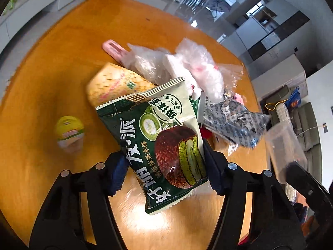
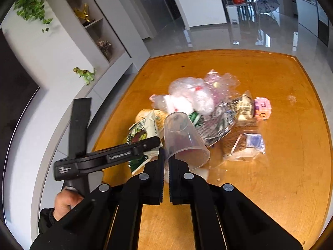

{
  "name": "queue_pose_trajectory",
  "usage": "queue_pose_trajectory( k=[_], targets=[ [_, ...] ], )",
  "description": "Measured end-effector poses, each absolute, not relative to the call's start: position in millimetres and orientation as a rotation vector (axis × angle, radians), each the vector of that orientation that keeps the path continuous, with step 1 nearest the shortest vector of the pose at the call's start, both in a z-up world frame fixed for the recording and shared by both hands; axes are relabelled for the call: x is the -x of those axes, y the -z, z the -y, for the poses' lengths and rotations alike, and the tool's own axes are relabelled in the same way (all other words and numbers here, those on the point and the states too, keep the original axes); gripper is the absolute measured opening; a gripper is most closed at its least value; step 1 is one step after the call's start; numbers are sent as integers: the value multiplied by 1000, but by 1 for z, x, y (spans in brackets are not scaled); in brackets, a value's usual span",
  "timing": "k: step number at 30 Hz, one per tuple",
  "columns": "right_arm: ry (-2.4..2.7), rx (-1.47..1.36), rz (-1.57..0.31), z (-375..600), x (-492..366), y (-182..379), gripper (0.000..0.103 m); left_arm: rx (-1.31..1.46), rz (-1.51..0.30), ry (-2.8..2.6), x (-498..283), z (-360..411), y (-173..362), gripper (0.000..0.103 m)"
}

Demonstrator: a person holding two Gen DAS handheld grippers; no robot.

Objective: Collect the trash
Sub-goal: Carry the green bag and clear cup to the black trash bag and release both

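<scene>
Left gripper [image 1: 166,166] jaws clamp the wrapper [image 1: 164,143] sideways to lift it; right gripper [image 2: 165,166] jaws pinch the cup [image 2: 183,139] rim, clearing the bench [image 2: 281,177]

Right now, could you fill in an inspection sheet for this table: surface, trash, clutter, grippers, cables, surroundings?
Surface: orange wooden table, shiny.
Job's things: green snack packet; clear plastic cup; crumpled clear bags piled mid-table.
Clutter: pink block; yellow-lidded tub, blurred.
Grippers: left gripper has packet between its jaws, contact unclear; right gripper shut on the cup's rim.
Cables: nothing seen.
Surroundings: wall shelves, toy dinosaur, glossy floor.
</scene>
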State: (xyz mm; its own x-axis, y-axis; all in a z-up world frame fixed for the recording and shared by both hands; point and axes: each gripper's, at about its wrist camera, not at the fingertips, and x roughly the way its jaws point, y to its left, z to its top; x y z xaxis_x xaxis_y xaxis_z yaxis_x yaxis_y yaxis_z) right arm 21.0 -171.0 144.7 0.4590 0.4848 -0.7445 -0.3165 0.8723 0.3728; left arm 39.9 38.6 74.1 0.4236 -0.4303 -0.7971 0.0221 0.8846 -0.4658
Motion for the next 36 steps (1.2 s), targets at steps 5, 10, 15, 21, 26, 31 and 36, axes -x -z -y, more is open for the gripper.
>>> queue_pose_trajectory(
  k=[5,10,15,21,26,31,36],
  targets=[
    [-583,-173,-985,138,6,-146,4,406,-1041,266,5,-80,-84,63],
    [-703,-134,-1013,87,39,-139,4,400,-991,177,54,-138,-92,63],
    [-855,-63,-1050,18,79,-129,4,408,-952,27,134,-223,-88,63],
    [-1136,75,-1099,-96,161,-111,5,451,-912,-265,247,-329,-73,63],
    [-1324,201,-1168,-178,231,-84,5,553,-936,-488,341,-395,-37,63],
    [-1418,317,-1257,-250,287,-48,5,669,-967,-615,405,-439,3,63],
    [-1330,523,-1357,-317,325,-10,64,705,-974,-776,437,-464,21,97]
  ],
)
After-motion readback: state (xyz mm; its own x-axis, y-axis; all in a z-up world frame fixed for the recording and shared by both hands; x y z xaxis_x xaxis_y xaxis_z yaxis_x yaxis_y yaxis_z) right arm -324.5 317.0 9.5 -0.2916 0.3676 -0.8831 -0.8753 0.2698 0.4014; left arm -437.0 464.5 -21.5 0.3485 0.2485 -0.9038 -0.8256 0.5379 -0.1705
